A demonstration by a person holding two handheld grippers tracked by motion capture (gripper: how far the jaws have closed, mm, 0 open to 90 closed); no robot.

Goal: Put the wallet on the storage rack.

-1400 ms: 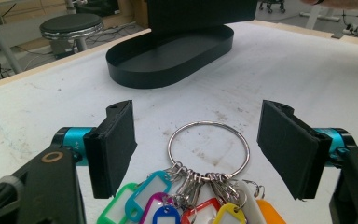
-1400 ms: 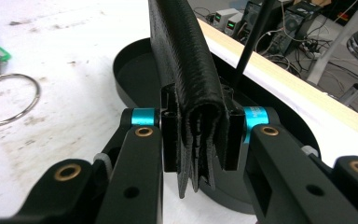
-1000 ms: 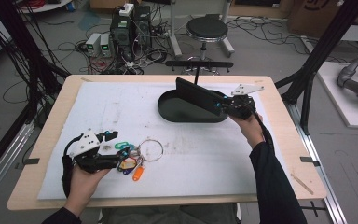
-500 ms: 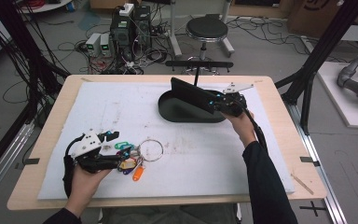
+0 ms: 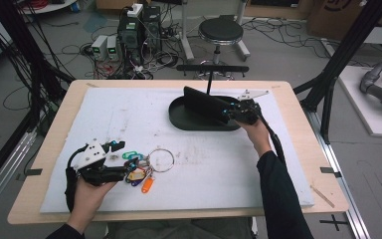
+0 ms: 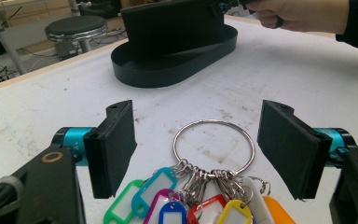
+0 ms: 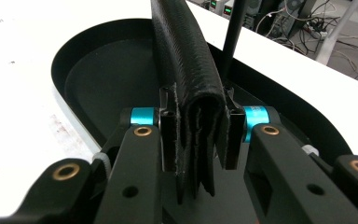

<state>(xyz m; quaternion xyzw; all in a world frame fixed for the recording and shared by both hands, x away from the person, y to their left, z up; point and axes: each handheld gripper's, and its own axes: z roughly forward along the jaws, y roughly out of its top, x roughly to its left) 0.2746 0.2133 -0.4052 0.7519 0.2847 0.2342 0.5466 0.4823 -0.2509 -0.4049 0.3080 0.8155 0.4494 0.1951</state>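
Note:
A black folded wallet (image 5: 203, 101) stands on edge inside the black oval tray (image 5: 183, 122) at the back of the white mat. My right gripper (image 5: 228, 112) is shut on the wallet's right end. In the right gripper view the pads (image 7: 168, 135) squeeze the wallet's fold (image 7: 186, 60) over the tray floor (image 7: 102, 70). My left gripper (image 5: 122, 159) rests open at the front left, its jaws wide on either side of a metal key ring (image 5: 160, 160) with several coloured tags (image 5: 138, 175). In the left gripper view the ring (image 6: 214, 122) and tags (image 6: 168, 205) lie between the pads (image 6: 114, 147), untouched.
A black T-shaped stand (image 5: 212, 68) rises from the tray's far side, its pole (image 7: 233, 32) just behind the wallet. The white mat (image 5: 129, 114) covers most of the wooden table. A stool (image 5: 221, 31) and cabled electronics sit on the floor beyond.
My right hand has carried the wallet leftward and down into the tray. The left gripper and the key ring have stayed put.

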